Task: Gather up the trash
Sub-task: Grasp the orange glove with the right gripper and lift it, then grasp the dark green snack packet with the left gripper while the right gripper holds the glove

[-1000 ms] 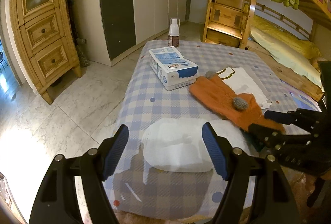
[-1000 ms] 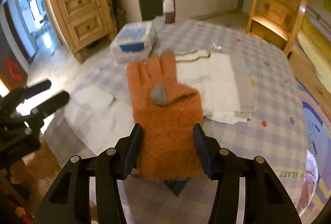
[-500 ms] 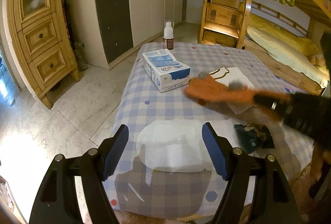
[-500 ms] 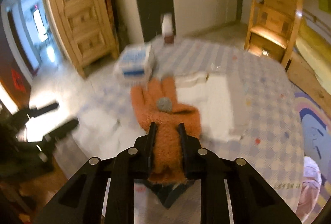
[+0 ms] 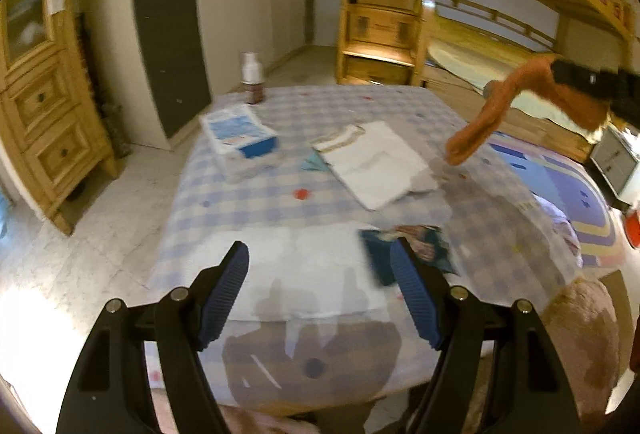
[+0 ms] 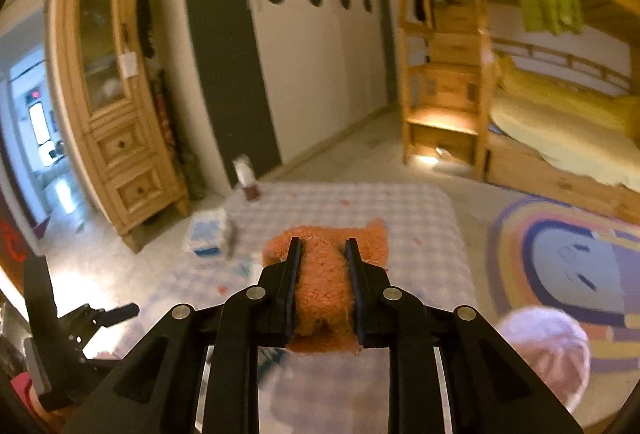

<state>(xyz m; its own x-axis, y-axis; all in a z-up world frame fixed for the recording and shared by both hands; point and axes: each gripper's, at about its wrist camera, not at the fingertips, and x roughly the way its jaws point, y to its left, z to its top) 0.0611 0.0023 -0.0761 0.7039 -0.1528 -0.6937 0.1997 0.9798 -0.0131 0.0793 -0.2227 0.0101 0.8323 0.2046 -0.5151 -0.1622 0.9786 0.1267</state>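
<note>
My right gripper point(image 6: 322, 248) is shut on the cuff of a fuzzy orange glove point(image 6: 324, 290), held up above the checked table point(image 6: 420, 234). In the left wrist view the glove point(image 5: 492, 113) dangles from that gripper point(image 5: 568, 77) at the upper right, its fingers hanging over the table's far right corner. My left gripper point(image 5: 318, 258) is open over a white paper sheet point(image 5: 296, 274) at the table's near edge, holding nothing. A crumpled dark blue wrapper point(image 5: 424, 250) lies just by its right fingertip. A small teal scrap point(image 5: 314, 163) lies beside a folded white cloth point(image 5: 376, 161).
A blue and white tissue box point(image 5: 240, 137) and a small brown bottle point(image 5: 252, 77) stand at the table's far left. A wooden cabinet point(image 5: 44, 113) is on the left, a bunk bed with steps point(image 5: 384, 33) behind, and a striped rug point(image 6: 568, 266) on the floor to the right.
My right gripper closed on the glove's cuff and lifted it off the table, up and to the right. The dark wrapper under it now shows. The left gripper shifted slightly and stayed open.
</note>
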